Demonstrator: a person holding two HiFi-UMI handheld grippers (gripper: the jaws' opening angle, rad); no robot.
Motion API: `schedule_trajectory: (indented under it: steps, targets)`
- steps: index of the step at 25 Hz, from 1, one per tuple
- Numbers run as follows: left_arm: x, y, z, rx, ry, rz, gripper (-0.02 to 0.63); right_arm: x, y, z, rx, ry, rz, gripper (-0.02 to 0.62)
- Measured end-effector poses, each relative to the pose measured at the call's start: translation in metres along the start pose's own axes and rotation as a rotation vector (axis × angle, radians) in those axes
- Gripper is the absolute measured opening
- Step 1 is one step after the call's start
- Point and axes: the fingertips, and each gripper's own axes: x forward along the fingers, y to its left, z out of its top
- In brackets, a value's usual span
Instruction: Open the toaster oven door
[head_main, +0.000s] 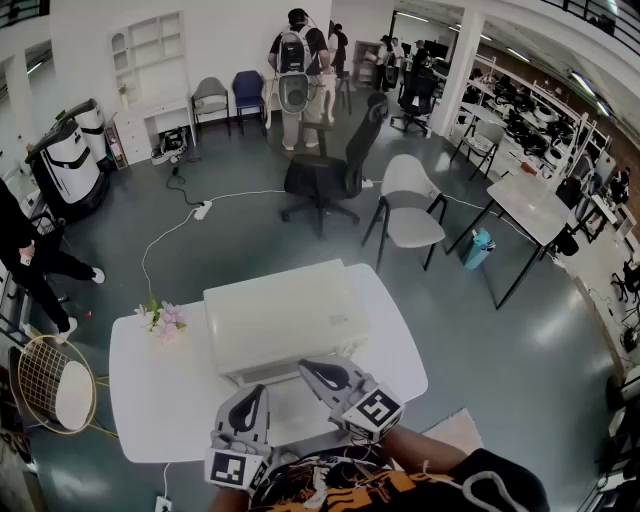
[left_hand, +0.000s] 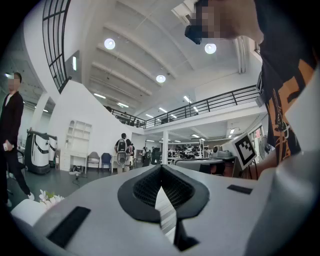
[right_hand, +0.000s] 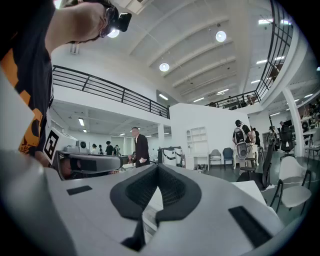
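**Head view:** toaster oven (head_main: 280, 320) sits mid-table (head_main: 150, 400), white box, front facing the person at 6 o'clock. Door looks shut, but the front is seen steeply from above, so not 100% sure. Flowers (head_main: 162, 320) at the oven's 9 o'clock. Left gripper (head_main: 253, 394) at 7 o'clock of the oven and right gripper (head_main: 310, 369) at 5 o'clock. Both are just short of the front edge, and neither seems to be touching it.

**Left gripper view:** left gripper (left_hand: 161, 172) tips are pressed together w/ nothing between them. Cam looks up into the hall, so no oven in frame. Flowers (left_hand: 47, 198) are low at 8 o'clock.

**Right gripper view:** right gripper (right_hand: 157, 170) is also clenched tip-to-tip and empty. No oven here either, only hall, chairs and people in the bg.

**Progress:** approx zero. Nothing shows a grip on the door. Left to do: get a jaw onto the door's top edge or handle (handle not visible in any view), then pull it down toward 6 o'clock.
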Motion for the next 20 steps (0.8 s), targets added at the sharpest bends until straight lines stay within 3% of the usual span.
schedule_trajectory:
  steps: [12,18,20]
  targets:
    - [-0.018,0.006,0.006,-0.010,-0.001,0.010,0.021,0.004,0.014,0.000,-0.019,0.007,-0.007,0.014]
    - [-0.016,0.008,-0.005,-0.005,0.004,-0.001,0.021,0.009,0.015,-0.032,0.027,0.119,0.121,0.015]
    - [-0.013,0.007,-0.011,-0.008,0.016,-0.016,0.022,0.010,0.007,-0.048,0.000,0.205,0.136,0.103]
